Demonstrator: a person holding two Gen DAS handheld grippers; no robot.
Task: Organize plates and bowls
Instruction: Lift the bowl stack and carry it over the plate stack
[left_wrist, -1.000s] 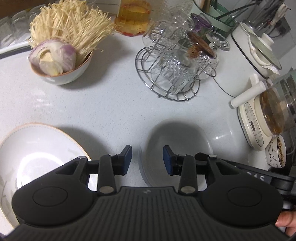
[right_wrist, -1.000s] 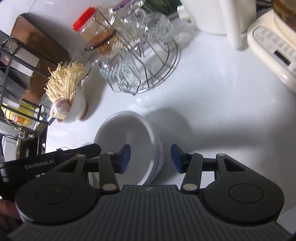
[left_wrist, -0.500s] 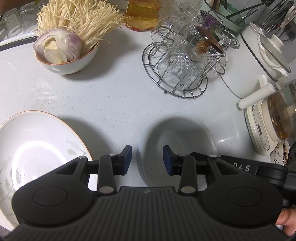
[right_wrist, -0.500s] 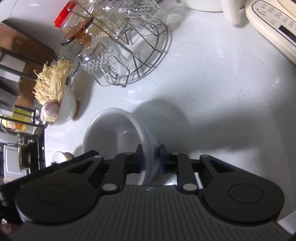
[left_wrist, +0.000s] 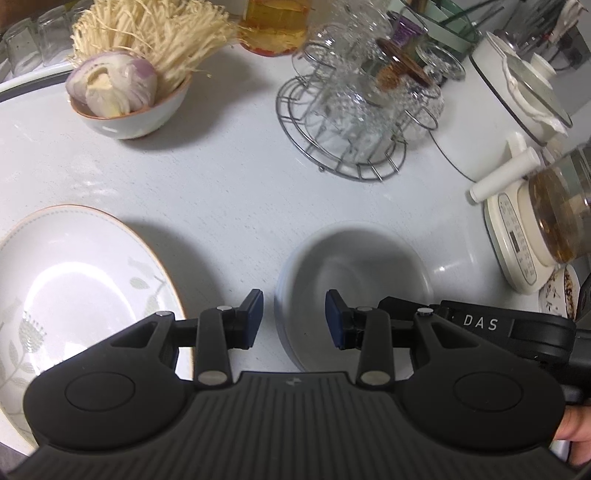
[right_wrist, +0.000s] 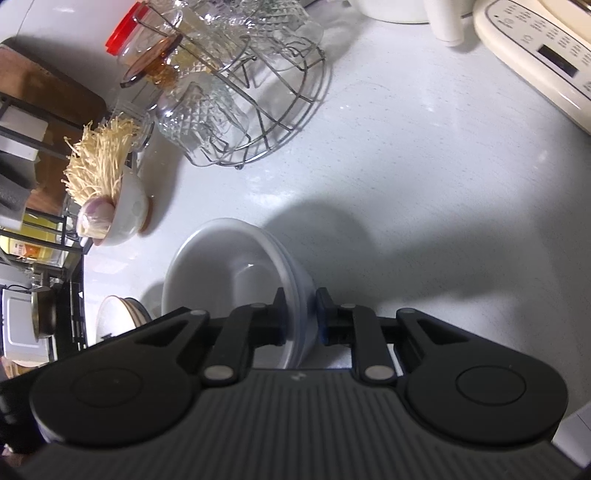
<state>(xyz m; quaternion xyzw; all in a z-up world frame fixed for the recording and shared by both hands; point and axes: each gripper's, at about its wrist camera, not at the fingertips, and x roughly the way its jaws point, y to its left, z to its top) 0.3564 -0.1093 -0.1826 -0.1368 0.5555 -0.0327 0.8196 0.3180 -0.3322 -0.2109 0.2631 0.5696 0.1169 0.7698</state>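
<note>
- right gripper (right_wrist: 300, 314): jaws clamped on the near rim of the white bowl (right_wrist: 236, 273), one pad inside the wall, one outside
- white bowl looks like a nested stack, several rims showing at the pinched edge; it's tilted toward the camera in the right wrist view, can't tell if its base touches the table (right_wrist: 424, 166)
- left gripper (left_wrist: 294, 319): jaws partly open, nothing between them, hovering over the table just left of the white bowl (left_wrist: 351, 266)
- patterned plate (left_wrist: 74, 280) lies flat on the table at the left, partly under the left gripper's body
- food bowl (left_wrist: 136, 110) with a halved onion and enoki mushrooms sits at the far left of the table, well apart from the white bowl
- wire rack (left_wrist: 343, 147) holding cut-glass cups stands beyond the white bowl
- cream kettle base (left_wrist: 509, 236) with a glass pot sits at the right edge
- a fingertip shows at the lower right of the left wrist view
</note>
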